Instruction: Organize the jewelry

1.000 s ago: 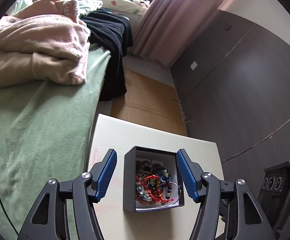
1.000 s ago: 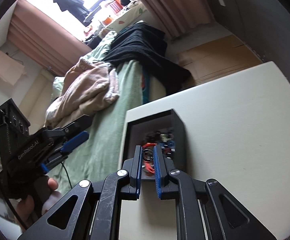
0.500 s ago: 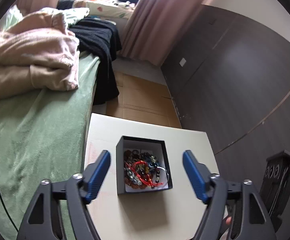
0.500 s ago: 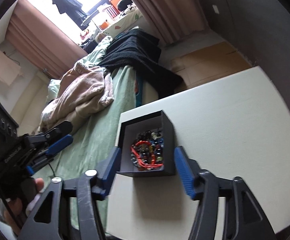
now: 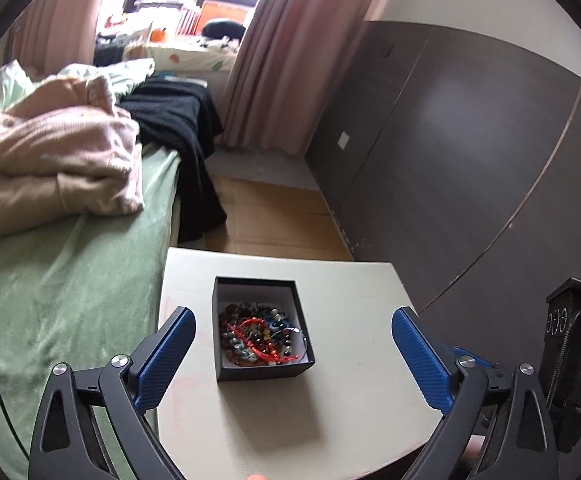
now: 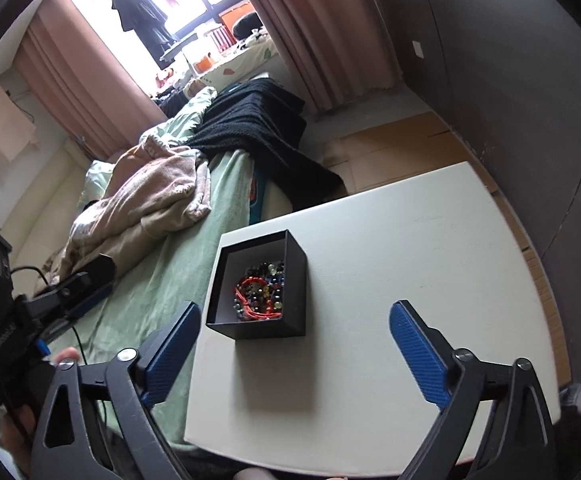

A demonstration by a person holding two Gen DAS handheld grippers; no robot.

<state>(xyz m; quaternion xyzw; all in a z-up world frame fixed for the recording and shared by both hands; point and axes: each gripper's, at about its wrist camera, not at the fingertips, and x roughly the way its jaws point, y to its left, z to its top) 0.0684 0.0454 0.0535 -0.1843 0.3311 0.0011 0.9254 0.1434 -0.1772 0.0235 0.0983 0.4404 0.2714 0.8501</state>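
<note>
1. Seen from both wrist cameras: a small black box [image 5: 262,330], lid off, resting on a pale table [image 5: 354,304] nearer the table's left edge, the edge beside the bed [image 5: 62,280].
2. Piled inside the box: jewelry [image 5: 256,336], a tangle of beads and red cord, loose on a white lining, none of it left on the table top. Likely gathered there so that the pieces stay together.
3. Left gripper [image 5: 292,354]: jaws spread wide, just opened further, nothing between the pads, box lying ahead and clear of both blue fingers [image 5: 166,356].
4. Right gripper [image 6: 294,350]: jaws likewise flung apart, just opened from nearly together, empty, box ahead of the gap toward the left finger and untouched.
5. Judged from the open, empty jaws held off the box: a release finished, sorting near its end.
6. Glimpsed at the right view's lower left: a hand [image 6: 18,436] holding the other gripper's handle.
</note>
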